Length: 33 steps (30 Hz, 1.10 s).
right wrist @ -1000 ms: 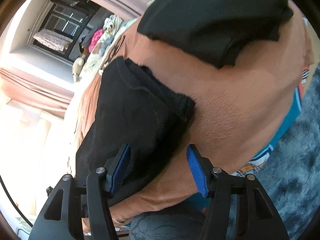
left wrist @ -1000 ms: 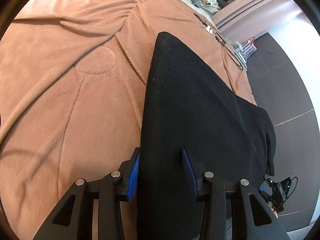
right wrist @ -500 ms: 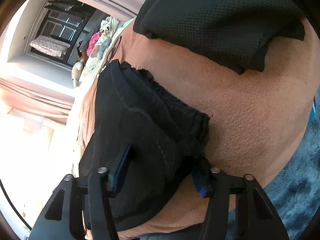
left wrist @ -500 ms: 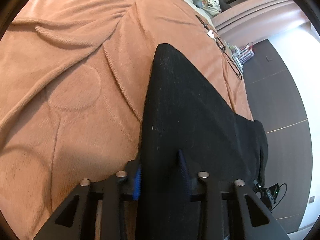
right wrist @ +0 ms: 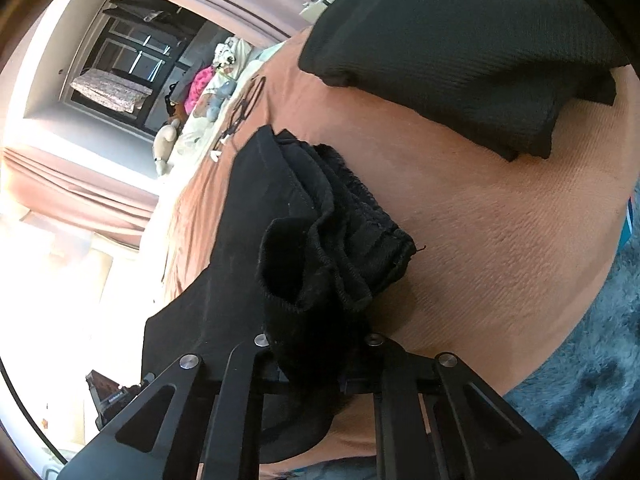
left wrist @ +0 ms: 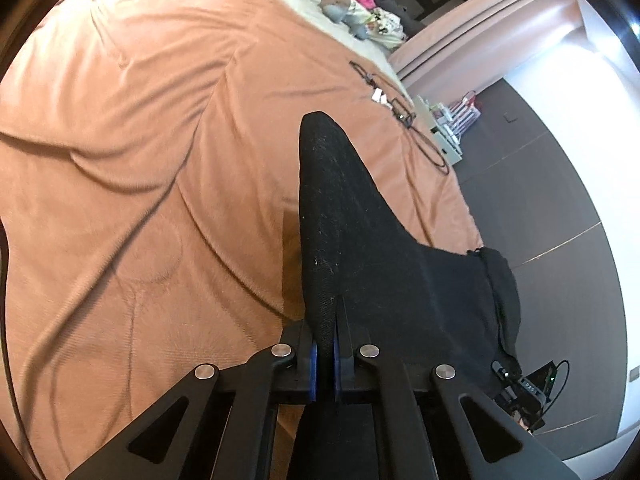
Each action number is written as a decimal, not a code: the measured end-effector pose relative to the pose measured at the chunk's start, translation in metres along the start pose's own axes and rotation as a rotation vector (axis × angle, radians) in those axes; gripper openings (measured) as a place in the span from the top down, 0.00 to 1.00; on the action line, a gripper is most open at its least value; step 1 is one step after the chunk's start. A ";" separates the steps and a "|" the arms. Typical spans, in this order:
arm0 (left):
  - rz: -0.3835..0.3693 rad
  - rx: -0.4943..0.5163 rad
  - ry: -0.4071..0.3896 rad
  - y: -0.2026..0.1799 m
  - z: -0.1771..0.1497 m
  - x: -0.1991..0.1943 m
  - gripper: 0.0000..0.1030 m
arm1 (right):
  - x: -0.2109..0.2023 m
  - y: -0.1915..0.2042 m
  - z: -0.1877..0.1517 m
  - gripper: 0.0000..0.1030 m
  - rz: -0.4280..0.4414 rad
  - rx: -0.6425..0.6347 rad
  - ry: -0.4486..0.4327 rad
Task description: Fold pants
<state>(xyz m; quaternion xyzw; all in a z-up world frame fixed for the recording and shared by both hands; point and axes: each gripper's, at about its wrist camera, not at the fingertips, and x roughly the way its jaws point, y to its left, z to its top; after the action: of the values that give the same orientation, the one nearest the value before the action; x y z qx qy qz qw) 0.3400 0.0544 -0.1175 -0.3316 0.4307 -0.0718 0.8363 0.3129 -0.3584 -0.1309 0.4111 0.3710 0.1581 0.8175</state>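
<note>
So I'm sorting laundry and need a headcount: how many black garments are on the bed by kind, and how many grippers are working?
Black pants being folded: 1, pinched by both grippers
Folded black garment lying apart on the brown blanket: 1
Grippers: 2, left gripper shut on the pants, right gripper closing on the waistband
Total: 4

matt black knit pants (left wrist: 360, 240) lie on a soft, fuzzy orange fleece blanket (left wrist: 140, 160).

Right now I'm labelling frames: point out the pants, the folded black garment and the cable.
pants (left wrist: 348, 216), left wrist view, leg panel.
folded black garment (right wrist: 460, 52), right wrist view, top face.
cable (left wrist: 424, 146), left wrist view, loop.
</note>
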 end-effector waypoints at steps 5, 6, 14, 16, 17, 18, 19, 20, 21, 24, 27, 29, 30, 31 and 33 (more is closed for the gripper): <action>0.008 -0.014 -0.024 0.012 0.006 -0.027 0.95 | 0.007 0.014 -0.018 0.91 0.020 -0.024 0.027; 0.012 -0.016 -0.030 0.013 0.006 -0.031 0.95 | 0.010 0.017 -0.022 0.91 0.024 -0.028 0.035; 0.071 -0.058 -0.096 0.056 0.007 -0.086 0.95 | 0.038 0.053 -0.053 0.91 0.055 -0.084 0.111; 0.078 -0.077 -0.110 0.068 0.005 -0.098 0.95 | 0.044 0.061 -0.057 0.91 0.062 -0.098 0.126; 0.083 -0.083 -0.116 0.071 0.005 -0.103 0.95 | 0.049 0.066 -0.061 0.91 0.068 -0.109 0.135; 0.088 -0.088 -0.123 0.077 0.004 -0.109 0.95 | 0.052 0.069 -0.064 0.91 0.072 -0.117 0.143; 0.096 -0.094 -0.131 0.083 0.003 -0.116 0.95 | 0.054 0.071 -0.063 0.91 0.076 -0.120 0.150; 0.103 -0.097 -0.136 0.087 0.003 -0.120 0.95 | 0.057 0.073 -0.064 0.91 0.082 -0.122 0.158; 0.115 -0.101 -0.143 0.094 0.003 -0.128 0.95 | 0.062 0.075 -0.065 0.91 0.089 -0.124 0.168; 0.131 -0.110 -0.153 0.107 0.003 -0.140 0.95 | 0.073 0.078 -0.062 0.91 0.102 -0.135 0.191; 0.154 -0.120 -0.169 0.119 0.005 -0.151 0.95 | 0.088 0.084 -0.059 0.91 0.112 -0.143 0.211; 0.164 -0.132 -0.174 0.129 0.006 -0.157 0.95 | 0.097 0.088 -0.061 0.91 0.113 -0.156 0.228; 0.167 -0.136 -0.171 0.133 0.007 -0.158 0.95 | 0.101 0.090 -0.060 0.91 0.107 -0.168 0.234; 0.164 -0.139 -0.163 0.139 0.007 -0.157 0.95 | 0.099 0.090 -0.064 0.91 0.090 -0.182 0.237; 0.160 -0.139 -0.146 0.145 0.005 -0.152 0.94 | 0.102 0.091 -0.060 0.87 0.040 -0.206 0.239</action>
<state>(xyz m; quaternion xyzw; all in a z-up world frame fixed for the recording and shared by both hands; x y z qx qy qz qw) 0.2257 0.2305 -0.1024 -0.3577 0.3976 0.0497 0.8435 0.3417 -0.2117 -0.1306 0.3108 0.4391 0.2595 0.8020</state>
